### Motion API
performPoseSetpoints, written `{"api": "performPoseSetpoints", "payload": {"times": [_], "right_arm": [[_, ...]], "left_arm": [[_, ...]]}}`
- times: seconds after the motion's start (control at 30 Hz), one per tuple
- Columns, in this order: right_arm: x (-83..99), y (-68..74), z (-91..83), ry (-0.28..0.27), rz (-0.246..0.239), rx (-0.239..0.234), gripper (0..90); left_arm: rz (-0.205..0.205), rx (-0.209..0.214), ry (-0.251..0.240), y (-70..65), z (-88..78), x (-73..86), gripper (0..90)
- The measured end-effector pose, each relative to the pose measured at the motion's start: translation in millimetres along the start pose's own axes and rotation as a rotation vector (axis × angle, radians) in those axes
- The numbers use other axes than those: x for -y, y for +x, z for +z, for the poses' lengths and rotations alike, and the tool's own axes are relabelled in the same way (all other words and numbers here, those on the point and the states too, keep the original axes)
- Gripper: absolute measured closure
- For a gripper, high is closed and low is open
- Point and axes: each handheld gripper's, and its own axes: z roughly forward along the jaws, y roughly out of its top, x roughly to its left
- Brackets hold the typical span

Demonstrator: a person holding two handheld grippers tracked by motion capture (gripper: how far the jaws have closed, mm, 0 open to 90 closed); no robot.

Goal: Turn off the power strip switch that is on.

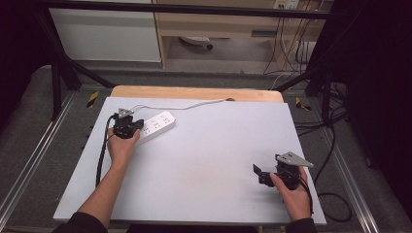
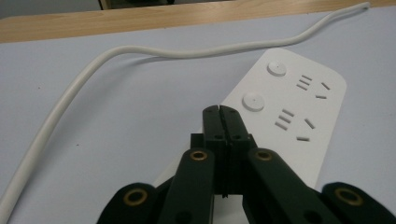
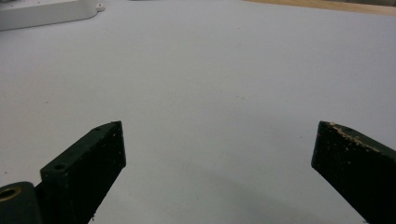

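A white power strip (image 1: 159,124) lies flat at the back left of the white tabletop (image 1: 209,145), its white cable (image 1: 194,104) curving off toward the back edge. My left gripper (image 1: 138,127) is over the strip's near end. In the left gripper view its jaws (image 2: 219,111) are pressed together with nothing between them, their tips just short of a round button (image 2: 252,101) on the strip (image 2: 299,107). My right gripper (image 1: 260,174) rests near the front right corner with its jaws wide apart (image 3: 218,149) over bare tabletop; the strip's end (image 3: 46,11) lies far ahead.
A wooden table edge (image 1: 194,92) runs along the back of the white board. Black frame bars (image 1: 63,63) stand at both back corners, and black cables (image 1: 335,145) trail on the floor to the right. The left gripper's black cable (image 1: 101,155) runs along the board's left side.
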Motion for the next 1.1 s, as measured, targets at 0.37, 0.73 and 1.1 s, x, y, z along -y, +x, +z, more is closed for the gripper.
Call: {"api": "performPoseSetpoints", "payload": {"times": [0.37,0.73,1.1], "right_arm": [[0.3,0.3,0.4,0.006,0.001,-0.002,3.7],[0.7,0.6,0.7,0.018,-0.002,0.002,3.7],[0.7,0.8,0.0,0.017,0.003,0.002,3.7]], "left_arm": [[0.009,0.006,0.0,-1.1,2.0,0.9,90.0],[0.02,0.006,0.006,-1.7,1.6,0.8,90.0],[0.003,0.002,0.004,-2.6,2.4,0.8,90.0]]}}
